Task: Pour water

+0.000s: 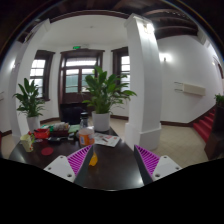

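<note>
We logged the claw (108,160) at the lower centre of the frame, its two fingers spread wide with nothing pinched between them. The purple pads (78,158) faced each other across an open gap.

A dark surface (115,165) lay below and ahead of the fingers. A small orange object (93,158) stood on it in the gap, nearer the left finger and clear of both pads; we could not tell what it was. Just beyond the fingers, toward the left of the frame, sat a clutter of small items (60,132), too small for us to sort out. We could not pick out any water vessel with certainty among them.

Farther back, a large potted plant (103,95) stood near centre frame, and a second plant (30,102) at the left. A white pillar (143,80) rose right of centre. Dark-framed windows (78,75) filled the rear wall. Red steps (205,125) showed at the right edge of the frame.
</note>
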`<act>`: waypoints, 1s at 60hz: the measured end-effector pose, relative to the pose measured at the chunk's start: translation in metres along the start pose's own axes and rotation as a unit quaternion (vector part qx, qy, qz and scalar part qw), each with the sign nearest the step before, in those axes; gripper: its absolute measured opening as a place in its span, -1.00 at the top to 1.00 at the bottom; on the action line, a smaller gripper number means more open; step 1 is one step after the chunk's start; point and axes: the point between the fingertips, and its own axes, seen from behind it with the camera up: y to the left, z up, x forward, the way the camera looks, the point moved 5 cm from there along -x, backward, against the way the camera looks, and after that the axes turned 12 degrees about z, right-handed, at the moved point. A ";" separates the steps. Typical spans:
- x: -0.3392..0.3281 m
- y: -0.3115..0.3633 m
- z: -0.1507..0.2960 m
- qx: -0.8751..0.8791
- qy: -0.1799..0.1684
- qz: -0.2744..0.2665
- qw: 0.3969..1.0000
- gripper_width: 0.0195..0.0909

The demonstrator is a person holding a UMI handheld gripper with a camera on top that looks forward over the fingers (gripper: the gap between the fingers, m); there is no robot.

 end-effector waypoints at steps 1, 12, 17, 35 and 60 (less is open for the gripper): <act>0.002 0.005 0.000 0.000 -0.001 0.007 1.000 -0.78; 0.048 0.041 -0.022 0.007 -0.016 0.083 0.996 -0.78; 0.081 0.051 -0.030 -0.007 -0.021 0.098 0.995 -0.79; 0.181 0.071 -0.022 -0.039 -0.027 0.122 0.991 -0.77; 0.212 0.077 -0.016 -0.049 -0.063 0.118 0.990 0.45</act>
